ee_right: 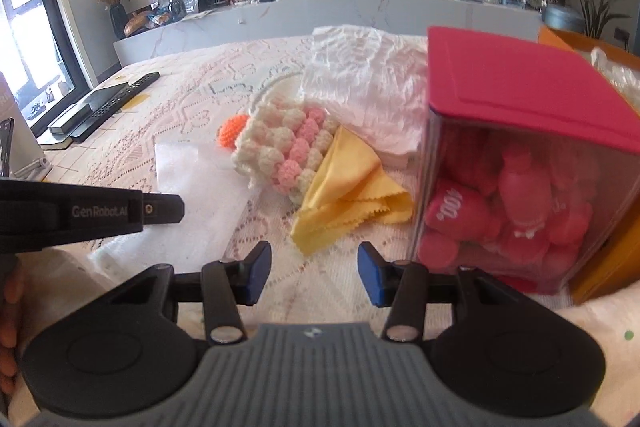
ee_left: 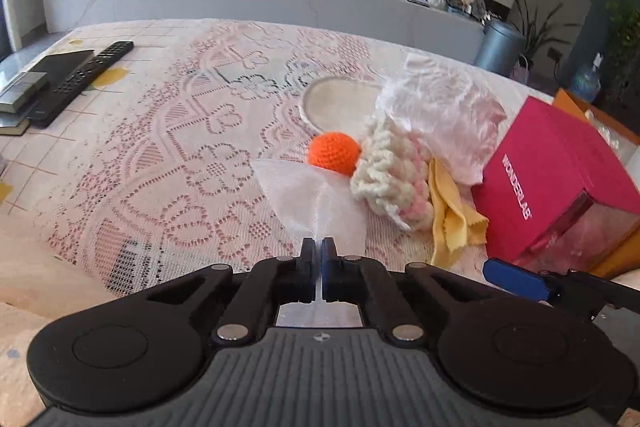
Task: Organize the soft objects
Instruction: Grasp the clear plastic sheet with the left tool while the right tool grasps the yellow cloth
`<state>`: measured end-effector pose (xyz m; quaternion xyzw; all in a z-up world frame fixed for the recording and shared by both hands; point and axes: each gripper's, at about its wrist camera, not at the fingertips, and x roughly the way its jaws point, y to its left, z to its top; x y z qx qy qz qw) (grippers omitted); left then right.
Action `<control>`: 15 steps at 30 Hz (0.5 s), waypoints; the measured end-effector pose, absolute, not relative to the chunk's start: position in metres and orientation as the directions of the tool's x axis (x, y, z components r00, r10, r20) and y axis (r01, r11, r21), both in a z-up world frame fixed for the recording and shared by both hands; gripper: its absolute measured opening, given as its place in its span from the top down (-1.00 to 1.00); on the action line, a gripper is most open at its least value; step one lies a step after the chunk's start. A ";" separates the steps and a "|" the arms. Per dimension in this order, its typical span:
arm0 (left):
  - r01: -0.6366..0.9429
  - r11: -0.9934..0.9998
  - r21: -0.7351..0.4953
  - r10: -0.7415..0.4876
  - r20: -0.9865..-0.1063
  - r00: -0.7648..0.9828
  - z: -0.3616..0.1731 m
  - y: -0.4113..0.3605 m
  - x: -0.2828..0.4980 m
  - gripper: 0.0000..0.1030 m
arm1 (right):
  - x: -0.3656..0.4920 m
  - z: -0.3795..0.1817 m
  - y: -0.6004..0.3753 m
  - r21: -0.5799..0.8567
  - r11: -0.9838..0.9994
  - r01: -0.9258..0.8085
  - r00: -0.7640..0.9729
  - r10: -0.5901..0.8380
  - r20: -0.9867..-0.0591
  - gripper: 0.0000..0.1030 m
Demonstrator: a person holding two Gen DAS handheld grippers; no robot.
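Note:
My left gripper [ee_left: 318, 247] is shut on the near corner of a thin white sheet [ee_left: 308, 195], which fans out from the closed jaws over the lace tablecloth. Just beyond lie an orange crochet ball [ee_left: 334, 153], a cream and pink crochet piece [ee_left: 390, 171], a yellow cloth [ee_left: 452, 219] and a crumpled white cloth [ee_left: 440, 111]. In the right wrist view my right gripper [ee_right: 314, 267] stands open and holds nothing, just short of the yellow cloth [ee_right: 348, 195]. The crochet piece [ee_right: 286, 151] and the white sheet [ee_right: 196, 179] lie further left.
A red box [ee_right: 520, 99] with a clear front holding pink plush toys stands at the right, against an orange tray [ee_right: 600, 267]. A black remote [ee_left: 92, 67] and stacked books [ee_left: 24, 95] lie far left. A round white mat [ee_left: 340, 99] sits behind the ball.

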<state>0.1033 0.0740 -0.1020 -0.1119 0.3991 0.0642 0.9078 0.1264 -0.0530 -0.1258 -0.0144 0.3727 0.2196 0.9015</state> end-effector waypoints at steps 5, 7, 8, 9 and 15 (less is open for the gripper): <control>-0.175 0.968 -0.178 0.008 -0.677 0.736 -0.095 0.073 0.097 0.96 | 0.135 -0.128 -0.034 0.033 0.917 -0.397 0.690 0.322 -0.649 0.08; -0.159 0.966 -0.203 -0.008 -0.641 0.767 -0.092 0.073 0.093 0.96 | 0.139 -0.131 -0.028 0.006 0.923 -0.386 0.704 0.299 -0.644 0.12; -0.153 0.965 -0.214 -0.015 -0.625 0.780 -0.091 0.074 0.092 0.96 | 0.141 -0.133 -0.024 -0.005 0.923 -0.385 0.706 0.292 -0.646 0.17; -0.154 0.963 -0.222 -0.015 -0.612 0.791 -0.090 0.075 0.091 0.96 | 0.142 -0.135 -0.022 -0.019 0.924 -0.383 0.707 0.279 -0.650 0.25; -0.140 0.951 -0.276 -0.034 -0.542 0.839 -0.085 0.082 0.086 0.96 | 0.149 -0.142 -0.021 -0.031 0.938 -0.344 0.707 0.238 -0.666 0.98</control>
